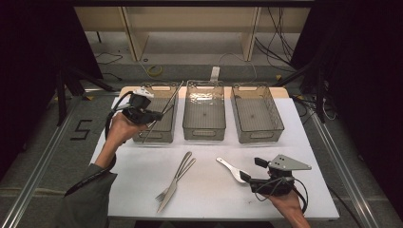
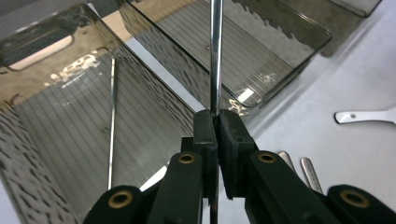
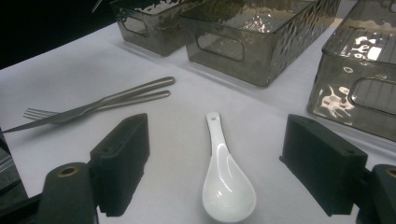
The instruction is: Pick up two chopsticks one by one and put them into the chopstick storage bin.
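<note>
My left gripper (image 1: 158, 115) hangs over the left clear bin (image 1: 153, 138), shut on a thin metal chopstick (image 1: 172, 100) that slants up and to the right. In the left gripper view the chopstick (image 2: 215, 56) runs straight up from the closed gripper (image 2: 215, 116), and a second chopstick (image 2: 112, 116) lies in the bin (image 2: 28, 154) below. My right gripper (image 1: 251, 169) rests low on the white table, open. A white ceramic spoon (image 3: 226, 182) lies between its wide-apart fingers (image 3: 121, 158), untouched.
Three clear bins stand in a row at the back: left, middle (image 1: 204, 134) and right (image 1: 260, 136). A fork and a knife (image 1: 177, 179) lie crossed on the white table (image 1: 138, 199) at the front centre. Floor and cables surround the table.
</note>
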